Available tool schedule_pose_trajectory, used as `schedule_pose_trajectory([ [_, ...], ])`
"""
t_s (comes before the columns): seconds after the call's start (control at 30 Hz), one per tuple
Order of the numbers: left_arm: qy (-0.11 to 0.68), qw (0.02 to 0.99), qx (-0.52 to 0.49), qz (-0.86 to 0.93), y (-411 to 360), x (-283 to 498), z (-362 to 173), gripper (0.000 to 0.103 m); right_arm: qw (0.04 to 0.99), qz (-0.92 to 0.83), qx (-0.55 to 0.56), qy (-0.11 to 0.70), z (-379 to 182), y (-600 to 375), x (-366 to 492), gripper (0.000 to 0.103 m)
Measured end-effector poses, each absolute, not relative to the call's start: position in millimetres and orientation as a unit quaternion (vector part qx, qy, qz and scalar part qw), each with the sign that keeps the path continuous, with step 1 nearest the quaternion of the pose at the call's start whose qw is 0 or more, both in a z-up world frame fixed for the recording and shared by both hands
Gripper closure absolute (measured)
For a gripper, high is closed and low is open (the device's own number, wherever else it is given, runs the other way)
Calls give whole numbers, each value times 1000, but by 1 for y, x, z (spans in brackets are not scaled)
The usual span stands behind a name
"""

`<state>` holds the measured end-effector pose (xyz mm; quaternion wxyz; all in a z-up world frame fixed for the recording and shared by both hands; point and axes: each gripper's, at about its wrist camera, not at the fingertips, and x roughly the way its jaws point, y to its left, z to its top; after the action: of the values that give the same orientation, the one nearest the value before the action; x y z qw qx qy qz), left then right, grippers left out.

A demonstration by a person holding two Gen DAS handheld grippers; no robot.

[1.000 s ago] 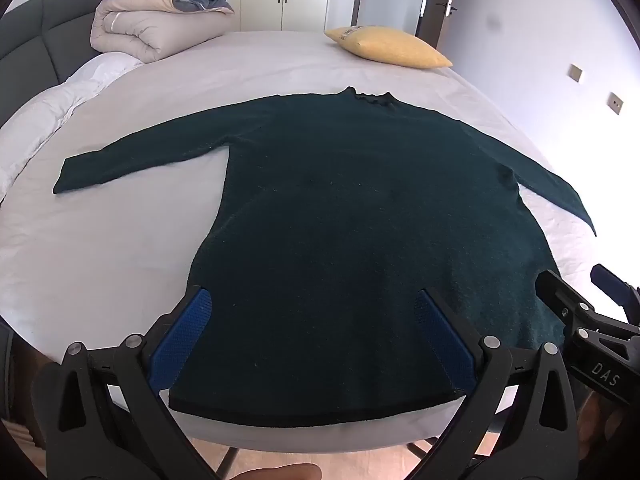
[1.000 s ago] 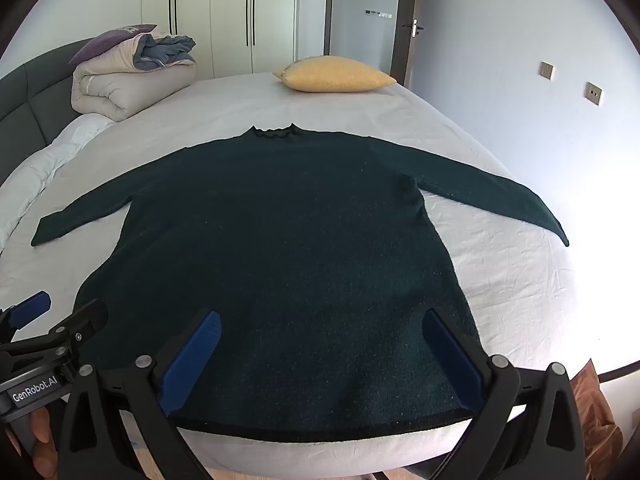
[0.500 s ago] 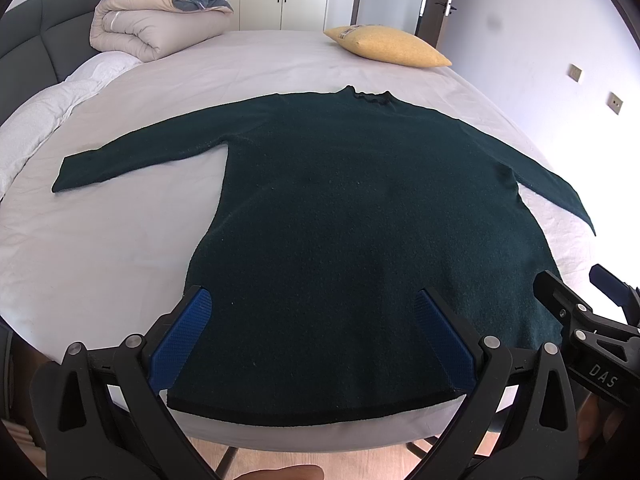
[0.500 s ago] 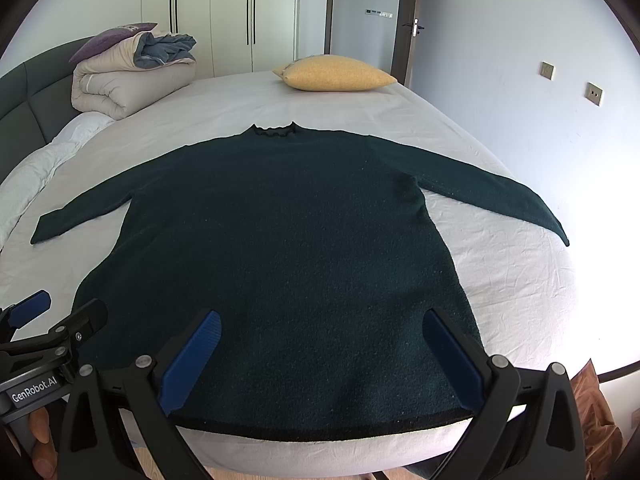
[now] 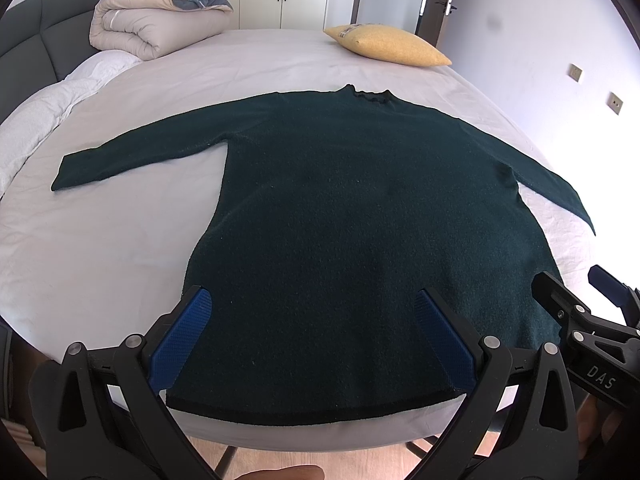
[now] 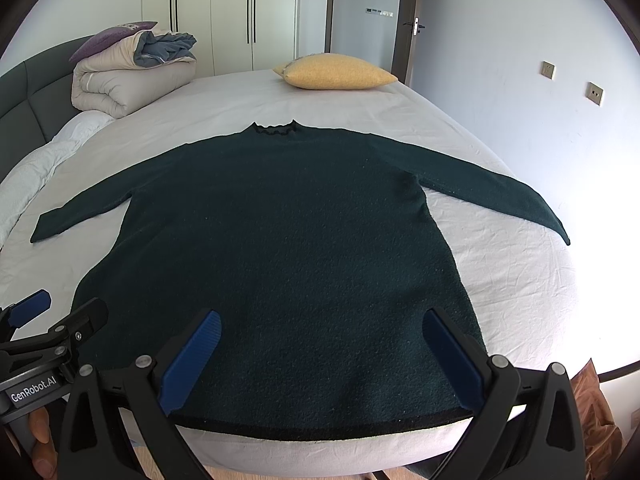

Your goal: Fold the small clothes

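Left wrist view. The sweater (image 5: 360, 240) lies flat on the bed (image 5: 100, 248), face up or down I cannot tell, collar toward the far side, hem along the near edge, both sleeves spread out to the sides. The left gripper (image 5: 314, 340) hovers over the hem's left half, fingers spread wide, nothing between them. The right gripper (image 5: 576, 300) shows at the right edge, also wide apart and empty. A duvet (image 5: 160, 20) and a pillow (image 5: 384, 46) sit well apart at the far end.

Right wrist view. The right gripper (image 6: 320, 360) hangs above the hem's right half, blue pads (image 6: 192, 356) parted wide, holding nothing. The left gripper (image 6: 60, 312) appears at lower left with a hand (image 6: 40, 440) under it.

Judgement: folding not yet begun; the step in hand is choosing a first grasp. To do it well, take the cloth at an edge, not mid-panel: a sleeve cuff or a hem corner. Pinch both layers together, lift only enough to clear the bed, and keep the two grippers level so the knit does not skew or drag wrinkles into the body.
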<state>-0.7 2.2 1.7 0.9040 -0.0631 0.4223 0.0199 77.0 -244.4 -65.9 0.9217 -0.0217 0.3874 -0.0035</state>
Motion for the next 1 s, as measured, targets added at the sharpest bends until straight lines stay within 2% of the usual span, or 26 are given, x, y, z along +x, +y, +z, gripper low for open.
schedule_pose_trajectory([
  [1.0, 423, 904, -64, 19, 3, 0, 2, 0, 921, -4, -22, 389, -69, -245, 75, 0],
])
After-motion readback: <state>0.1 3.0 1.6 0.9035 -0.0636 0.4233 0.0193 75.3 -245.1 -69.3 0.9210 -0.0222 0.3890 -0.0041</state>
